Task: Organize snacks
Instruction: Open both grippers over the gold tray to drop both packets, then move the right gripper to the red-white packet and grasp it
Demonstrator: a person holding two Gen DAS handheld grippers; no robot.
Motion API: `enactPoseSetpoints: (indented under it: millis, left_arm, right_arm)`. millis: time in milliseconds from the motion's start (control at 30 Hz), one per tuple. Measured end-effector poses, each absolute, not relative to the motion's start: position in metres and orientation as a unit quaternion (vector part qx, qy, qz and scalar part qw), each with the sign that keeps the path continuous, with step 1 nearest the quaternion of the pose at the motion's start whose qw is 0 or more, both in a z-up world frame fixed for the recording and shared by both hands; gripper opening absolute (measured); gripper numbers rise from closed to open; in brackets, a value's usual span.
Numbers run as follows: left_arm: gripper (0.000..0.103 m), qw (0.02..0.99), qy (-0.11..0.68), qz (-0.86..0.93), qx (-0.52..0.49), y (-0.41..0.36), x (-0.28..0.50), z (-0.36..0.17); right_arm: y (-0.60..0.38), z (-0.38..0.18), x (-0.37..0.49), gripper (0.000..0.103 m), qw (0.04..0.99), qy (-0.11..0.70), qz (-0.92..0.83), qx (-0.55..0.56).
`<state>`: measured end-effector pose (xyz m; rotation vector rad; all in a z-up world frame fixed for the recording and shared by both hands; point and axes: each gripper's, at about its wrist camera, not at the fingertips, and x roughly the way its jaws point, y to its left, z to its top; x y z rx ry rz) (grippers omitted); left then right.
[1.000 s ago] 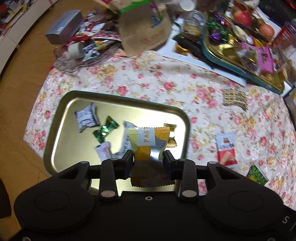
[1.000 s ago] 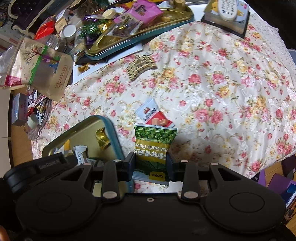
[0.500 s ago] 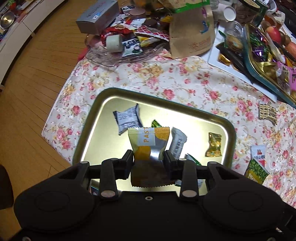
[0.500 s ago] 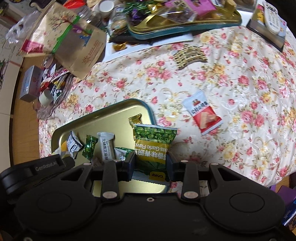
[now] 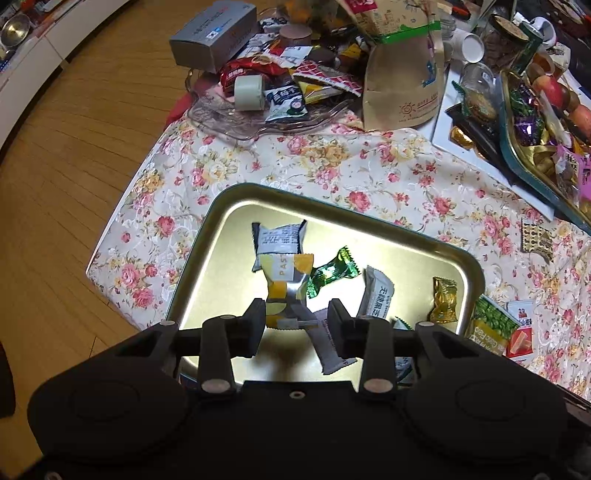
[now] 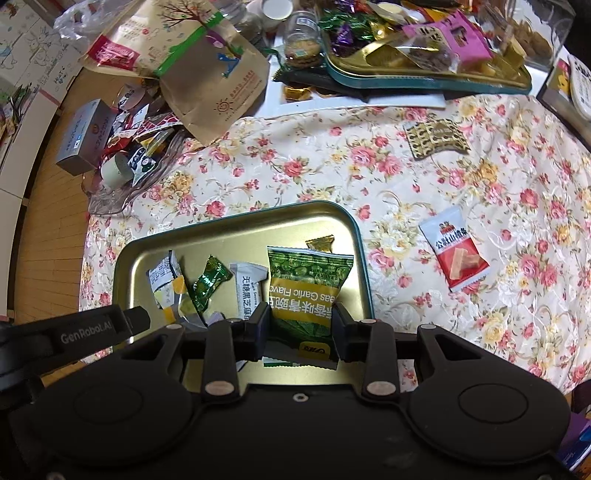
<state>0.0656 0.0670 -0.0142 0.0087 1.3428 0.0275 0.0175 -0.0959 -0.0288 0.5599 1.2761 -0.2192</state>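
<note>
R view only: red packet [image 6: 455, 257], L claw [image 6: 138, 318] arm

A floral tablecloth [image 5: 369, 177] covers the table. Beyond it lies wooden flooring [image 5: 74, 147]. A grey box [image 5: 212, 35] sits at the far edge.

The near edge of the gold tray [image 5: 207, 266] is hidden behind the left gripper [image 5: 297, 325]. In the right wrist view, the green pea packet [image 6: 308, 284] covers most of a gold candy [image 6: 320, 242], and its lower end sits behind the jaws. The small print on the white sachet [image 6: 248, 286] is unreadable.
</note>
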Motion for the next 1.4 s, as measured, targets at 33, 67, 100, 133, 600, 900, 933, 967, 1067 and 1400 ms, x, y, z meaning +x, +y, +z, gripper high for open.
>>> enactPoseSetpoints:
  millis: [33,67,100,133,600,900,933,967,1067,1400]
  left_arm:
    - [0.046,0.781,0.624,0.016,0.002,0.068,0.066,-0.015]
    - [0.046,0.780,0.626,0.019,0.001,0.070,0.067,-0.016]
    - [0.046,0.779,0.627,0.020,0.002,0.070,0.067,-0.016]
    - [0.046,0.776,0.630,0.021,0.006,0.070,0.068,-0.017]
    - [0.045,0.766,0.643,0.015,-0.006,0.069,0.068,-0.019]
    - [0.045,0.764,0.646,0.008,0.003,0.061,0.067,-0.020]
    - [0.045,0.763,0.646,0.007,0.004,0.060,0.067,-0.020]
    - [0.045,0.763,0.647,0.006,0.005,0.059,0.067,-0.020]
    - [0.045,0.761,0.649,0.001,0.009,0.055,0.066,-0.021]
    - [0.045,0.750,0.661,-0.023,0.020,0.035,0.060,-0.025]
  right_arm:
    - [-0.094,-0.028,0.018,0.038,0.762,0.586,-0.097,0.257]
    - [-0.093,-0.028,0.018,0.038,0.762,0.586,-0.094,0.259]
    - [-0.093,-0.029,0.019,0.038,0.762,0.586,-0.090,0.261]
    - [-0.092,-0.029,0.019,0.038,0.762,0.587,-0.087,0.261]
    - [-0.095,-0.015,0.016,0.057,0.781,0.549,-0.070,0.289]
    - [-0.100,-0.031,0.016,0.057,0.750,0.588,-0.103,0.285]
    - [-0.101,-0.033,0.016,0.057,0.749,0.590,-0.107,0.283]
    - [-0.102,-0.035,0.016,0.057,0.746,0.593,-0.113,0.281]
    - [-0.105,-0.039,0.015,0.057,0.737,0.603,-0.122,0.279]
    - [-0.117,-0.045,0.010,0.057,0.718,0.618,-0.133,0.290]
